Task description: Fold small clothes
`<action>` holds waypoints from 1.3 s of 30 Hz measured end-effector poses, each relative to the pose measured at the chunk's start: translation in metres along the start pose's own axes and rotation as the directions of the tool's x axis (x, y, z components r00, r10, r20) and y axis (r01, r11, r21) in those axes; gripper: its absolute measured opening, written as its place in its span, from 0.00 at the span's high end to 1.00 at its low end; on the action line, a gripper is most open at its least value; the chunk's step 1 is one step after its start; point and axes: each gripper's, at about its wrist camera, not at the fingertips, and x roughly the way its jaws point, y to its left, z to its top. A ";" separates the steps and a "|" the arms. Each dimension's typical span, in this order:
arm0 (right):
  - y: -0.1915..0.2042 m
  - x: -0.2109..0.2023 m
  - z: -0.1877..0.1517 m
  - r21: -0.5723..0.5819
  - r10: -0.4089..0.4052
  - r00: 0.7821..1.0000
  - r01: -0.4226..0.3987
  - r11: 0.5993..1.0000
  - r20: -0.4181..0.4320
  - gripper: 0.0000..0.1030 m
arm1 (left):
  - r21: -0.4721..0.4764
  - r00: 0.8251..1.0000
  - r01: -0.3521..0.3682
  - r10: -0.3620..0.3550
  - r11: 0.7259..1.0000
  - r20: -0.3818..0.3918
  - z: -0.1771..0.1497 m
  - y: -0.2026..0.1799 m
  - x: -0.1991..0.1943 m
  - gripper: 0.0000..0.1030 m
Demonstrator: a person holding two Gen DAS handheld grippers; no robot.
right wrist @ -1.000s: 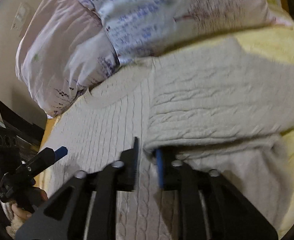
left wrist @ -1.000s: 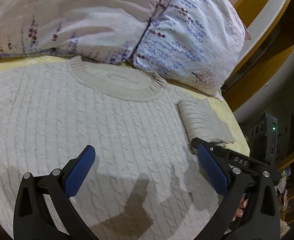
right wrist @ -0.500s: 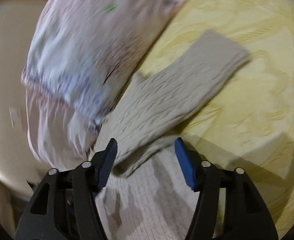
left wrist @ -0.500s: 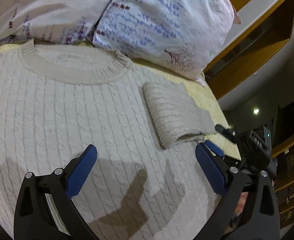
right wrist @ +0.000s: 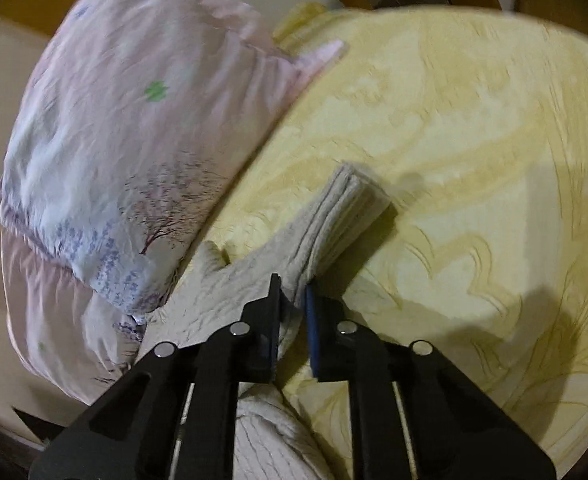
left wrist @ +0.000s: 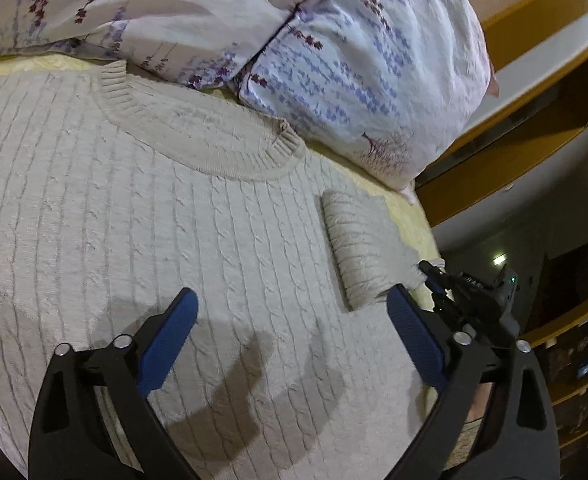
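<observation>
Sweater (left wrist: 142,216) is lying flat on the yellow bedsheet (right wrist: 474,128), front up, neckline (left wrist: 198,136) pointing toward the pillows (left wrist: 334,40), long axis running from collar down to the near edge. Hem and the left side are getting cut off by the frame, so full outline is not showing. Folded sleeve (left wrist: 362,252) is sitting at the sweater's right edge, running along the body's length in the left wrist view.

Left gripper (left wrist: 290,332) is hovering over the chest with jaws spread wide and closing a bit, nothing between them; only its shadow is falling on the knit.

Right gripper (right wrist: 292,292) is pinching the sleeve (right wrist: 334,224) edge, jaws pressed nearly together on the fabric; the cuff end is lifting off the sheet. Right wrist view is blurring, so pillow print is hard to make out.

White lettering on the right gripper's body (left wrist: 470,280) is showing in the left view but too small to read.
</observation>
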 end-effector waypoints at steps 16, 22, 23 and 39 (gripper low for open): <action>0.201 0.037 -0.150 -0.667 0.146 0.930 -0.345 0.660 -0.337 0.92 | -0.196 0.985 0.172 -0.161 0.966 0.067 0.017 0.045 -0.033 0.14; 0.207 0.048 -0.178 -0.687 0.113 0.907 -0.384 0.617 -0.405 0.92 | -0.289 0.972 0.232 -0.229 0.929 0.043 0.021 0.055 -0.014 0.15; 0.207 0.048 -0.177 -0.686 0.115 0.906 -0.386 0.617 -0.407 0.92 | -0.291 0.970 0.243 -0.242 0.925 0.041 0.024 0.053 -0.009 0.15; 0.160 0.011 -0.141 -0.492 0.205 0.879 -0.419 0.763 -0.431 0.47 | -0.257 0.979 0.200 -0.182 0.945 0.093 0.036 0.053 -0.006 0.83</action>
